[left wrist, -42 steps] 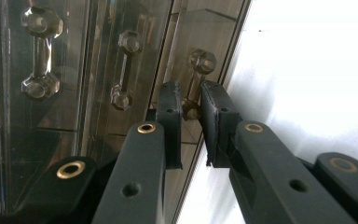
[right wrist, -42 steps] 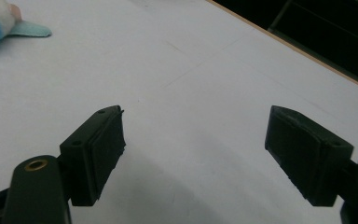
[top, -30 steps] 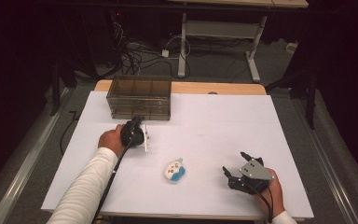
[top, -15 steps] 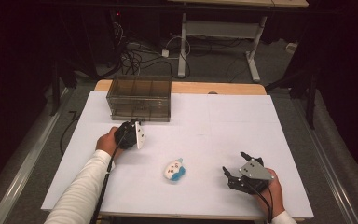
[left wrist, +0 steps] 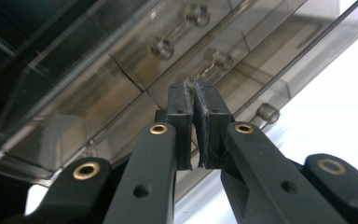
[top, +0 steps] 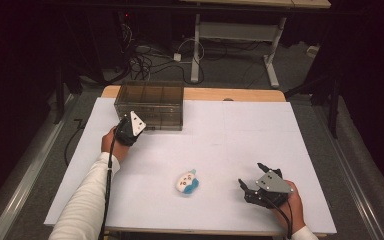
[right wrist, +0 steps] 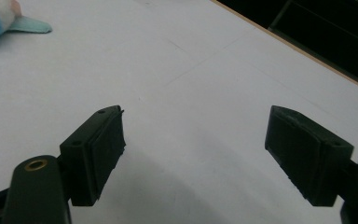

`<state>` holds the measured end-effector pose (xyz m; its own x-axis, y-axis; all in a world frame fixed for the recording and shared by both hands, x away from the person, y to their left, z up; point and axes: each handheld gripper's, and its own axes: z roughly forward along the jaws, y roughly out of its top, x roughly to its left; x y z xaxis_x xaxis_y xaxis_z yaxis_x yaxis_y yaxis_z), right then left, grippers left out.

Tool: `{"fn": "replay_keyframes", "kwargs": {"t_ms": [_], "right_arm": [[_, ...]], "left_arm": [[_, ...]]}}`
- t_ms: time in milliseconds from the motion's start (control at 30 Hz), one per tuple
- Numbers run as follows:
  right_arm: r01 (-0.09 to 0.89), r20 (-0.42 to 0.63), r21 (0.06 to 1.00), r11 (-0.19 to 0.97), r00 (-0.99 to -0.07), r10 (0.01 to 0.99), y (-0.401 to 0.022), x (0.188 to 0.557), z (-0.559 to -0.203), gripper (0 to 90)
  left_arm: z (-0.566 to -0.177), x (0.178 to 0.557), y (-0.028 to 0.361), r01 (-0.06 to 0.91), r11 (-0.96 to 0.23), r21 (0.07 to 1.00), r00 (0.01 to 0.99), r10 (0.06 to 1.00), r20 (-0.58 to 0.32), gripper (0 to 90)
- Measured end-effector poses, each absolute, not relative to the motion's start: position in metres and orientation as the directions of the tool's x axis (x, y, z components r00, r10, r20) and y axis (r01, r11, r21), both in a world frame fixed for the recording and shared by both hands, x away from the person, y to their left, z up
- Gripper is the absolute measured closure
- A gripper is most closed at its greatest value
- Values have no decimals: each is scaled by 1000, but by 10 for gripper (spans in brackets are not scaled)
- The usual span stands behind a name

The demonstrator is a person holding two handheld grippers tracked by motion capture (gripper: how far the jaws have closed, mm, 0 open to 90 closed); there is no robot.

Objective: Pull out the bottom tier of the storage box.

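A smoky clear plastic box stands at the far left of the white table. My left gripper is raised at the box's front left corner. In the left gripper view its jaws have just been closing and now stand pressed together against the box wall, with nothing seen between the pads. A small white and blue plush toy lies near the front middle. My right gripper rests near the front right, jaws wide apart and empty, with the toy off to their left.
The table's wooden back edge shows behind the white sheet. Cables and a metal frame lie on the floor beyond. A broad stretch of white surface runs between the box and the right gripper.
The left hand has risen and moved toward the box's front left corner. The right gripper and the plush toy have stayed put.
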<state>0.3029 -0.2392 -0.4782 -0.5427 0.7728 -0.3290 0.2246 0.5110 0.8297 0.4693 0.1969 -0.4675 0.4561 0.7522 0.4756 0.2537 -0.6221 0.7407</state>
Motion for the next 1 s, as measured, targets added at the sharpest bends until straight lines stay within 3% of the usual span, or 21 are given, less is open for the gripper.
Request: {"fn": "replay_keyframes", "kwargs": {"t_ms": [367, 1000], "right_arm": [[222, -327, 833, 507, -541, 775, -240, 303, -478, 207], [221, -328, 832, 509, -544, 772, -240, 303, -478, 206]], "left_arm": [[-469, 485, 205, 374, -580, 724, 503, 783, 367, 823], [-481, 495, 219, 489, -555, 673, 518, 805, 288, 822]]}}
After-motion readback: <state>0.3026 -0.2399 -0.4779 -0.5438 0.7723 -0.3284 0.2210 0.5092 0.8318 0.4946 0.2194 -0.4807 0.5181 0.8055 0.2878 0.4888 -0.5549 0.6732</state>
